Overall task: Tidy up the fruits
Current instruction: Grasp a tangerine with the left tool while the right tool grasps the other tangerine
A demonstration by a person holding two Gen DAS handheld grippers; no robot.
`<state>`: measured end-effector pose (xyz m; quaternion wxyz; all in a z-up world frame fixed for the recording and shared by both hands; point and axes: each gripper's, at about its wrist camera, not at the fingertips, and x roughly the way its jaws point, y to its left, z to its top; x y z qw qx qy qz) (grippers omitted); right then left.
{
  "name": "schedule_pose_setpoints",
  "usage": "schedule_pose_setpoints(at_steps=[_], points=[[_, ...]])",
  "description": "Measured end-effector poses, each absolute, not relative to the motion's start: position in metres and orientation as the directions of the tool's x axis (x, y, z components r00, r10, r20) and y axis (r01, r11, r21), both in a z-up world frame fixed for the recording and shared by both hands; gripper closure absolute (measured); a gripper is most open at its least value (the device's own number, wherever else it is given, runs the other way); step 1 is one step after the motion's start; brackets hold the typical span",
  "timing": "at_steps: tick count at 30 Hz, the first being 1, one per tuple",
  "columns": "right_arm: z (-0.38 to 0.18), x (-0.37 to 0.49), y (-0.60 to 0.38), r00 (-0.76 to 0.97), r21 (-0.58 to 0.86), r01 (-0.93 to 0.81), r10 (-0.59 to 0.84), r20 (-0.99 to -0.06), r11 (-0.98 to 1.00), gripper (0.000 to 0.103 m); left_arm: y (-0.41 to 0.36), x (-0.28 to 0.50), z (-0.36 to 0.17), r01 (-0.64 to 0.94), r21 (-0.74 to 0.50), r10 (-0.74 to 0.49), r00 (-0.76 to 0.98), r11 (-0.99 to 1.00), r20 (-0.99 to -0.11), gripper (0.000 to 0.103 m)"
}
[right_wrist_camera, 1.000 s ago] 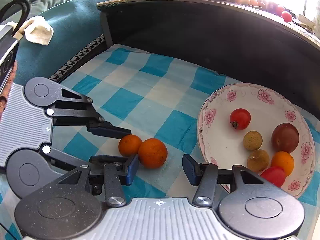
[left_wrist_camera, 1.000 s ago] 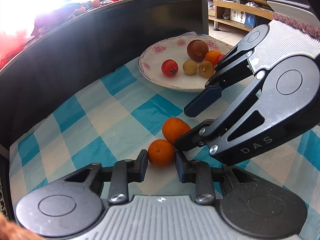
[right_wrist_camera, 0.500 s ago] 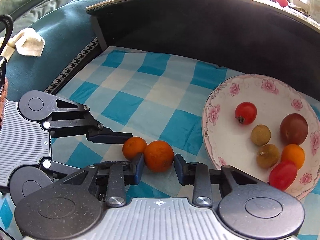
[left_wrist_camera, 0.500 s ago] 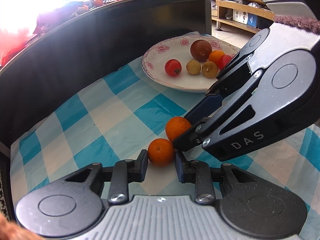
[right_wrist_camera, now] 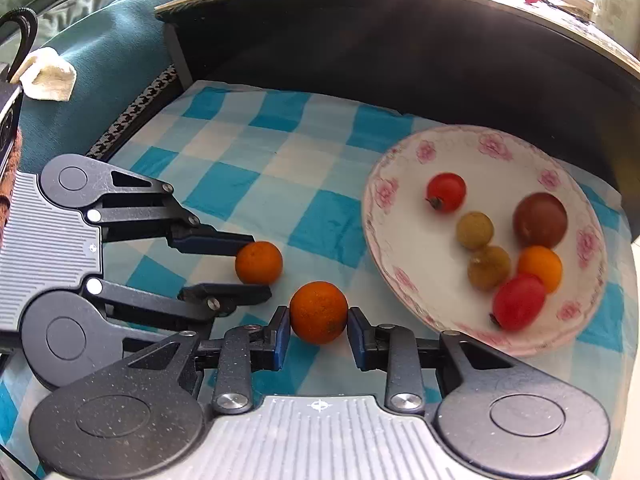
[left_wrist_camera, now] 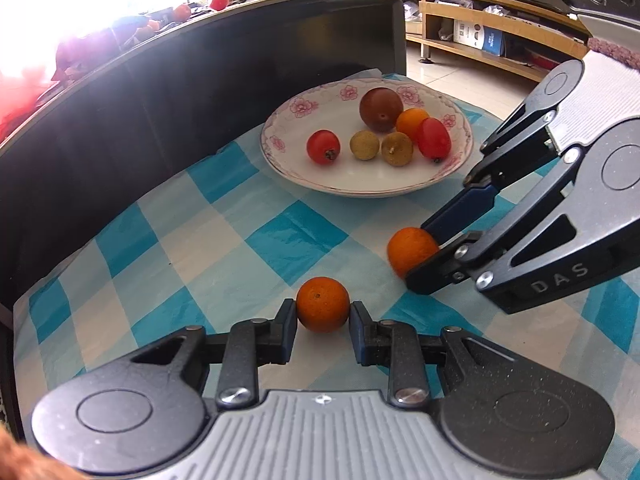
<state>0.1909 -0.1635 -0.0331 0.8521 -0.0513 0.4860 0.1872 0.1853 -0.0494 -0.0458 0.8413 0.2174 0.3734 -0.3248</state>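
Note:
Two small oranges are over the blue-checked cloth. My left gripper (left_wrist_camera: 322, 316) is shut on one orange (left_wrist_camera: 322, 310), which also shows in the right wrist view (right_wrist_camera: 259, 262). My right gripper (right_wrist_camera: 318, 326) is shut on the other orange (right_wrist_camera: 318, 313), seen in the left wrist view (left_wrist_camera: 412, 251) between the right gripper's fingers. A white flowered plate (left_wrist_camera: 296, 160) (right_wrist_camera: 404, 280) holds two red tomatoes, two tan longans, a small orange fruit and a dark brown round fruit (left_wrist_camera: 380, 105).
A dark curved wall (left_wrist_camera: 140, 92) rims the cloth at the back and side. A teal cushion with a white rag (right_wrist_camera: 48, 76) lies beyond the left edge. Wooden shelves (left_wrist_camera: 500, 40) stand far behind.
The right gripper closed on its orange. Both grippers drew apart, each with an orange, and the two oranges no longer touch. The plate looks nearer.

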Motion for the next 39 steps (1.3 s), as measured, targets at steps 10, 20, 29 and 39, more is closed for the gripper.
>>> schedule_pose_setpoints(at_steps=[10, 20, 29, 39], points=[[-0.030, 0.158, -0.185, 0.444, 0.074, -0.304, 0.210, -0.871, 0.950, 0.078, -0.061, 0.164, -0.046, 0.769, 0.119, -0.393, 0.445, 0.627, -0.805, 0.066], [-0.027, 0.145, -0.184, 0.425, 0.037, -0.293, 0.165, -0.890, 0.955, 0.078, -0.066, 0.158, -0.045, 0.771, 0.118, -0.375, 0.430, 0.626, -0.821, 0.065], [-0.031, 0.153, -0.181, 0.441, 0.034, -0.291, 0.166, -0.882, 0.956, 0.077, -0.071, 0.162, -0.046, 0.760, 0.112, -0.375, 0.437, 0.641, -0.818, 0.065], [-0.029, 0.154, -0.185, 0.448, 0.056, -0.281, 0.182, -0.875, 0.958, 0.078, -0.073, 0.162, -0.044, 0.755, 0.119, -0.372, 0.446, 0.645, -0.814, 0.065]])
